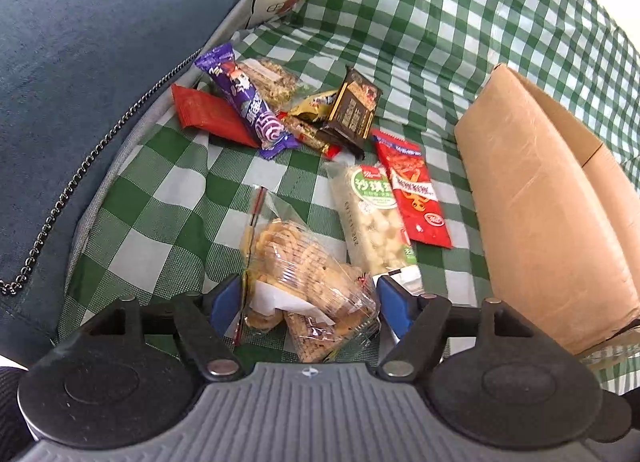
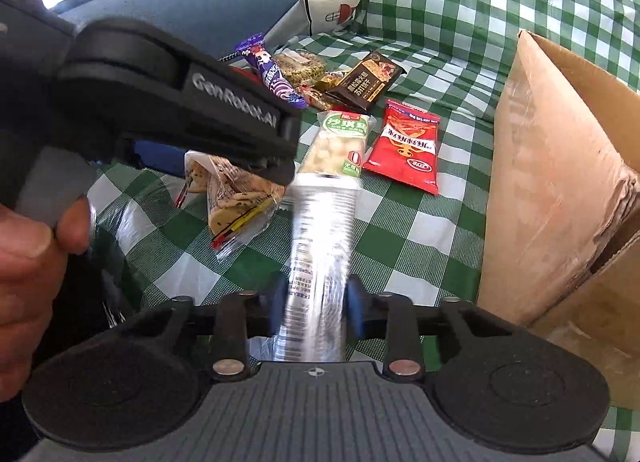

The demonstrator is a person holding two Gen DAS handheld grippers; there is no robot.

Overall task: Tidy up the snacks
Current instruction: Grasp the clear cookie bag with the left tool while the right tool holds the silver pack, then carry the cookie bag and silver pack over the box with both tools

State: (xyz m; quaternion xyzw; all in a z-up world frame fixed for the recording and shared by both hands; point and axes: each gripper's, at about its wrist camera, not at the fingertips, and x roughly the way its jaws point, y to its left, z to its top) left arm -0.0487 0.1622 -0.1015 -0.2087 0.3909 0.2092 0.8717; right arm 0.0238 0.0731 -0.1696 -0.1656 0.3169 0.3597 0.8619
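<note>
The silver packet sits pinched between the right gripper pads, lifted over the checked cloth just left of the cardboard box, so this looks like the carrying step. The left gripper stands wide around the clear cookie bag, not pressing it. Next the right should swing over the box rim and release; the left should close.

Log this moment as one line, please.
left hand-held gripper: open around cookie bag | right hand-held gripper: shut on silver packet
</note>
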